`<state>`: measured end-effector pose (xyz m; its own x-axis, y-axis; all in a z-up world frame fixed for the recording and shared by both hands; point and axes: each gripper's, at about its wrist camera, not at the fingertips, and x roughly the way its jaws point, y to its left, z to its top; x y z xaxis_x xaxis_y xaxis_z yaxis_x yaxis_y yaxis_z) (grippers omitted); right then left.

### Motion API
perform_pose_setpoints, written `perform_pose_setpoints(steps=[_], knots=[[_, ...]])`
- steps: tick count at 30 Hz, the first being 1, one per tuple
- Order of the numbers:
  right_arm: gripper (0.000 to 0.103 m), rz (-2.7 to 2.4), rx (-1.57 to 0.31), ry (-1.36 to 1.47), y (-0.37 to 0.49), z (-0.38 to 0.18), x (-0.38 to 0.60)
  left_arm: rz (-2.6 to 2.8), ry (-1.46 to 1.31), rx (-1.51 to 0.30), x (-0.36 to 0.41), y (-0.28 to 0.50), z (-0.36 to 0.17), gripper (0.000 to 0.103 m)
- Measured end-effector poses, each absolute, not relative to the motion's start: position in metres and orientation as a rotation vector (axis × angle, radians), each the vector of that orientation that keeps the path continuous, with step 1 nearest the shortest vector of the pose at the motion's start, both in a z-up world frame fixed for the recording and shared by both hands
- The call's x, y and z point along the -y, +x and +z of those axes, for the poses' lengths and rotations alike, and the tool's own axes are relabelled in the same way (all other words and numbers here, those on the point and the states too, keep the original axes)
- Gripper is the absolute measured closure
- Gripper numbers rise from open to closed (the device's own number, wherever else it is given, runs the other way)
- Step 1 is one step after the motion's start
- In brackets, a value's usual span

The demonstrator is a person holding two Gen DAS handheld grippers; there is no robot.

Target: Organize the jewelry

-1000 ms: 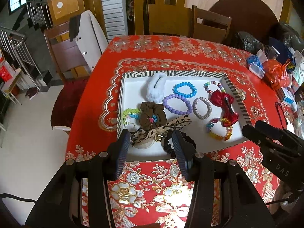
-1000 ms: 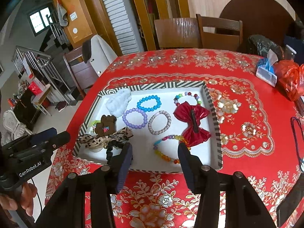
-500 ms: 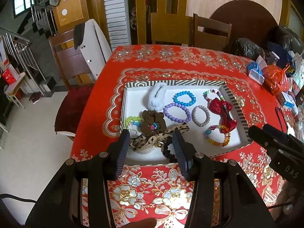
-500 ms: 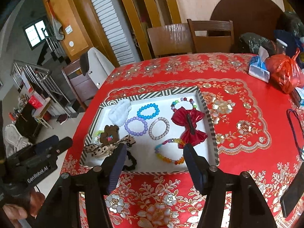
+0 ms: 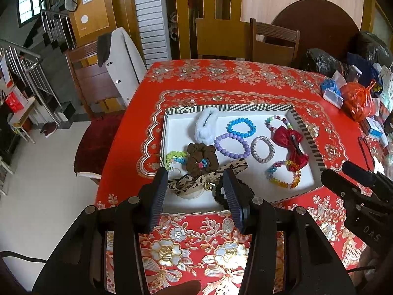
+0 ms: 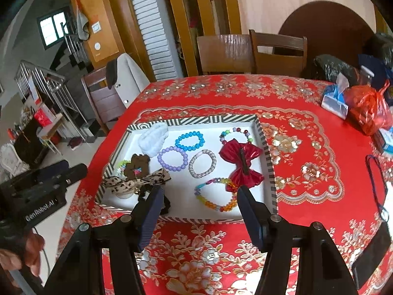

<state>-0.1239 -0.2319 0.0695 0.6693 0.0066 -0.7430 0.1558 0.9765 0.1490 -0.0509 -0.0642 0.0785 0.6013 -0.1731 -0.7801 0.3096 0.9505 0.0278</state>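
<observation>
Left wrist view shows the left hand-held gripper (image 5: 195, 180) released, its jaws spread and holding nothing, poised above the near edge of the striped tray (image 5: 305, 134) on the red table (image 5: 196, 233). The right hand-held gripper (image 6: 198, 198) is likewise spread wide and empty, hovering over the tray's near rim.

The likeliest trouble sits in the near left corner of the tray, where the pieces are heaped. The leopard-print bow (image 5: 208, 174) lies across the brown scrunchie (image 5: 202, 158), a small bell and a black scrunchie (image 6: 164, 202) crowd against it, and a green and white beaded piece (image 5: 173, 157) peeks out beside them. Closing on any one of these would probably drag a neighbour along or snag a ribbon tail. The beaded bracelets look slick and thin, so a pinch across one strand may slip, and the tray looks light enough to slide on the cloth if pushed.

The remaining jewelry lies flat and mostly apart: a white fluffy scrunchie (image 5: 206, 124) at the far left, a blue bead bracelet (image 5: 241, 127), a purple bead bracelet (image 5: 232, 145), a silver bracelet (image 5: 262, 149), a rainbow bracelet (image 6: 216, 195) near the right, and a red bow clip (image 6: 242, 163) touching a multicoloured bracelet (image 6: 235, 132) at the far right.
</observation>
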Motion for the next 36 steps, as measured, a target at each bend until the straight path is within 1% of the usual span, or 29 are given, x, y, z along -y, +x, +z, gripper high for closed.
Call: perform_pose_setpoints(steps=[28, 36], knots=[[0.042, -0.08, -0.846, 0.189, -0.117, 0.062, 0.234, -0.263, 0.192, -0.877, 0.067, -0.05, 0.074, 0.057], [0.04, -0.076, -0.848, 0.191, -0.115, 0.061, 0.235, -0.258, 0.191, -0.884, 0.068, -0.048, 0.069, 0.057]])
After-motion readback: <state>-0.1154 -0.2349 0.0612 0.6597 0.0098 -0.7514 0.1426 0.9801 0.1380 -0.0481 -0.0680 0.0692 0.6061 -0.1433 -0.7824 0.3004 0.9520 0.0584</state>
